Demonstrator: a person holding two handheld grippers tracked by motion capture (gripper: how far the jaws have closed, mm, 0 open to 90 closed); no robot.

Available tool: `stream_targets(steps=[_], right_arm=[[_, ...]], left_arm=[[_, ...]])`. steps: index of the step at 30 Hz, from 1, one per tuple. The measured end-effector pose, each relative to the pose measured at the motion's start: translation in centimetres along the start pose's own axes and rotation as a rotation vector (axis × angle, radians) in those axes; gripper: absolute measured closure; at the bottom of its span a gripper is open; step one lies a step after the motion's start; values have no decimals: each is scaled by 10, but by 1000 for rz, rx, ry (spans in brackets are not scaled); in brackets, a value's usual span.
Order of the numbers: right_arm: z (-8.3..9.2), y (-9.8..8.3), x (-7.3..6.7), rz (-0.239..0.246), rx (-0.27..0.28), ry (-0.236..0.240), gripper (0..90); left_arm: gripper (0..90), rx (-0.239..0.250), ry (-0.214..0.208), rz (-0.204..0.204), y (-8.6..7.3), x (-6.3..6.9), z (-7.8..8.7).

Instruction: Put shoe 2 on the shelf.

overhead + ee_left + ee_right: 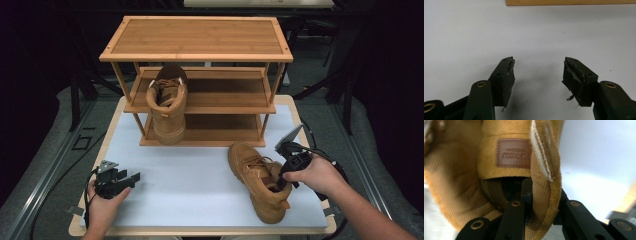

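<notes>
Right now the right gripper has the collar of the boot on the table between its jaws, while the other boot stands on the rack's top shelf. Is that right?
Not quite. The other boot stands on the rack's middle shelf, not the top, as the high view shows. The right gripper does have the collar of the boot on the table between its jaws.

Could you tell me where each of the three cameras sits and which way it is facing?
High view: above the person's side, facing forward and down on the table and shoe rack; both forearms show.
Left gripper view: on the left gripper, facing the bare tabletop between open jaws.
Right gripper view: on the right gripper, facing into the boot.
Shared: the high view shows that boot too.
</notes>
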State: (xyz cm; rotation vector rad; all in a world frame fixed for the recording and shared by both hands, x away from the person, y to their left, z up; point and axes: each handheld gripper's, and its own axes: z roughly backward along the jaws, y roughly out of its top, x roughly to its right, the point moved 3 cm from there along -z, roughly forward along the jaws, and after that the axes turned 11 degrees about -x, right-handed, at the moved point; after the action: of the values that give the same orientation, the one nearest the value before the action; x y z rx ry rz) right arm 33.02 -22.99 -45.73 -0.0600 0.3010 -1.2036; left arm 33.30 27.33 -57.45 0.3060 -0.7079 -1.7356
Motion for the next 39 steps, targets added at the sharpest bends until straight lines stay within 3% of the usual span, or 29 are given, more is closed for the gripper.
stream_targets(steps=[2,6,11,15,18,22,28,34,39], right_arm=[[0,0,1,-2,15,52,781],[2,0,6,-46,53,198,789],[9,-5,11,-107,92,418,797],[18,-12,10,-131,112,544,798],[26,-20,4,-123,134,623,798],[43,-33,-5,-86,196,697,798],[74,-47,-16,-36,308,766,798],[110,-58,-23,30,394,804,799],[134,-56,-24,55,479,839,800]], left_arm=[[420,0,0,1,0,0,0],[420,4,2,0,0,0,1],[420,-1,1,6,0,-1,0],[420,2,2,3,0,-1,1],[420,4,4,6,0,-1,1],[420,5,5,8,0,-1,1],[420,12,11,11,0,-1,2],[420,8,16,14,0,-3,2],[420,13,10,17,0,-1,2]])
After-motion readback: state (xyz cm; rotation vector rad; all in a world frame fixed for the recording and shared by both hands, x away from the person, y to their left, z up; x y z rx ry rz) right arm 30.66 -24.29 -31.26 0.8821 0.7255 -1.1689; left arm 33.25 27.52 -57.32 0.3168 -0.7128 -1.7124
